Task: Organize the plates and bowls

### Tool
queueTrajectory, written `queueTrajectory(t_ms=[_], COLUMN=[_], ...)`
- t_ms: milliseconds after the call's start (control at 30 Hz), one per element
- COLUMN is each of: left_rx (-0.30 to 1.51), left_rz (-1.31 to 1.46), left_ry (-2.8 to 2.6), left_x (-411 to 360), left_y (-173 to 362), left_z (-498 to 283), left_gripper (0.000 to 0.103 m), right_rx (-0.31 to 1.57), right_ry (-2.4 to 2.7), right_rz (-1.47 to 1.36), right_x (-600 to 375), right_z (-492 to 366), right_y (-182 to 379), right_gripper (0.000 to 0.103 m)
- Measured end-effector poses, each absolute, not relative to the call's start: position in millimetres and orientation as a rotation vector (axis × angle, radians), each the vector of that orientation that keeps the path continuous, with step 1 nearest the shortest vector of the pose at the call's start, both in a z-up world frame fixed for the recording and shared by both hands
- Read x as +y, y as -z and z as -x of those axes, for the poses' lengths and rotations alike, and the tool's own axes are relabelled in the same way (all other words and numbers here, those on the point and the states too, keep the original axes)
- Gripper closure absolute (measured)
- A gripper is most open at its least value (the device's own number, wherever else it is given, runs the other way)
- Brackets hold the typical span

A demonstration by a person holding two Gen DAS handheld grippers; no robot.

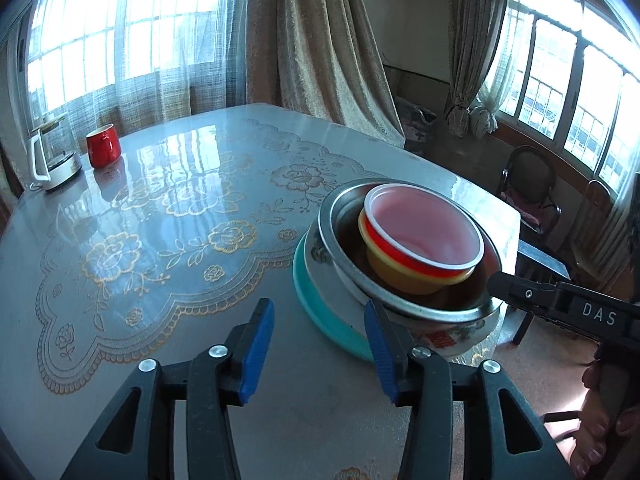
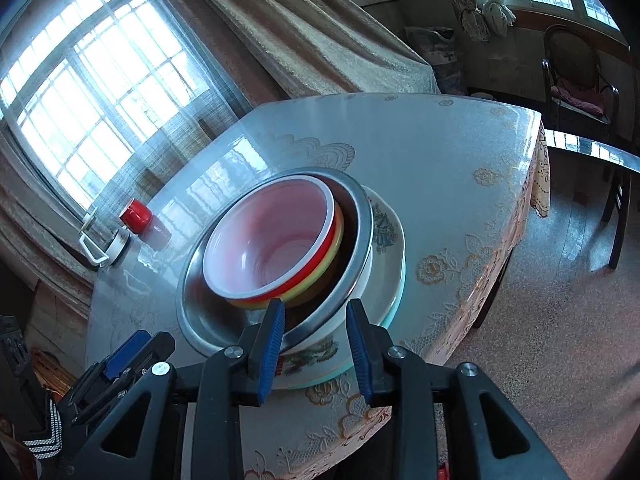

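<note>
The left gripper (image 1: 320, 344) stands open and empty beside the stacked dishes on the table (image 1: 168, 208). The red bowl (image 2: 268, 240) nests in the steel bowl (image 2: 192, 320) atop plates. The right gripper (image 2: 316, 348) stands partly open, astride the steel rim without gripping it.

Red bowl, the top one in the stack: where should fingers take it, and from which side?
Grip the white rim of the red bowl on its near side, coming from above with one finger inside and one outside. It sits nested in a yellow bowl inside the steel bowl, so its wall is mostly hidden; only the rim stands clear. The right gripper is probably nearest.
</note>
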State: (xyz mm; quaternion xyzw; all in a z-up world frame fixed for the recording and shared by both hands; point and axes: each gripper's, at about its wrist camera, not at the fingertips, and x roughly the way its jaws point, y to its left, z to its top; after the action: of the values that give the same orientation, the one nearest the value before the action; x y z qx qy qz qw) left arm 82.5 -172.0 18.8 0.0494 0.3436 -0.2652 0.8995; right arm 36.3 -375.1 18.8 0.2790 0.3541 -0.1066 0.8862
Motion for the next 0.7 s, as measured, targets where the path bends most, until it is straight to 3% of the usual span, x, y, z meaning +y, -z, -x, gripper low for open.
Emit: queueTrajectory(t_ms=[100, 467, 700], left_rx=[0.711, 0.729, 0.757], left_rz=[-0.086, -0.077, -0.051], left_ry=[0.551, 0.534, 0.522], left_x=[-164.3, -143.7, -126.1], left_y=[-19.6, -15.2, -9.2], left_z=[-77.3, -64.2, -58.8], left_gripper=[0.045, 0.039, 0.031], right_rx=[0.733, 0.751, 0.760], right_ry=[0.216, 0.198, 0.203], right_rz=[-0.570, -0.523, -0.470], right_x=[-368.6, -340.9, -320.4], right_z=[-32.5, -20.5, -9.4], right_y=[-20.3, -18.4, -9.5], right_gripper=[0.071, 0.071, 0.065])
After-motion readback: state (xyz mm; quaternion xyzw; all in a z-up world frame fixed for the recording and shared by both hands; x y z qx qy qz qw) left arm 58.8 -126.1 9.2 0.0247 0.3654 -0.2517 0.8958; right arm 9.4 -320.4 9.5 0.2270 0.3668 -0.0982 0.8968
